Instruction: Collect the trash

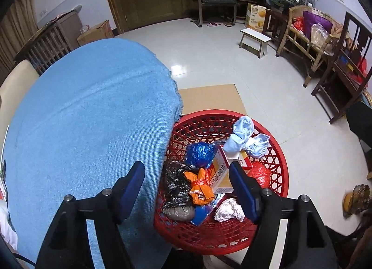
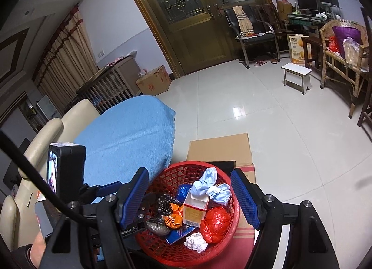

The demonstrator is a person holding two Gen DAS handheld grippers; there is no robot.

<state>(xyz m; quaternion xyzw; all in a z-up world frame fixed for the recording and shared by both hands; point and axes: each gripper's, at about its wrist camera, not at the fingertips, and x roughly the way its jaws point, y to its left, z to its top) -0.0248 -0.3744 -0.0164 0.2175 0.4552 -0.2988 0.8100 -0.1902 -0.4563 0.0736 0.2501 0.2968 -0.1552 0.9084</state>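
Observation:
A red plastic basket [image 1: 276, 152] [image 2: 229, 229] sits on cardboard beside the blue-covered table. It holds several pieces of trash: a light blue mask [image 1: 244, 139] [image 2: 209, 187], a yellow and white carton [image 1: 220, 173] [image 2: 194, 211], a red bag [image 1: 261, 173] [image 2: 215, 224], an orange wrapper [image 1: 200, 187], a black bag [image 1: 176, 183], a blue bag [image 1: 200, 152] and crumpled white paper [image 1: 229, 209] [image 2: 195, 242]. My left gripper [image 1: 187, 190] is open and empty above the basket. My right gripper [image 2: 191, 199] is open and empty above it too.
A table under a blue cloth [image 1: 88, 129] [image 2: 130, 139] lies left of the basket. Flat cardboard [image 1: 211, 98] [image 2: 220, 148] lies on the tiled floor. A white stool [image 1: 254, 39], chairs [image 1: 302, 43], cream chairs [image 2: 69, 120] and the left gripper's body [image 2: 65, 171] are nearby.

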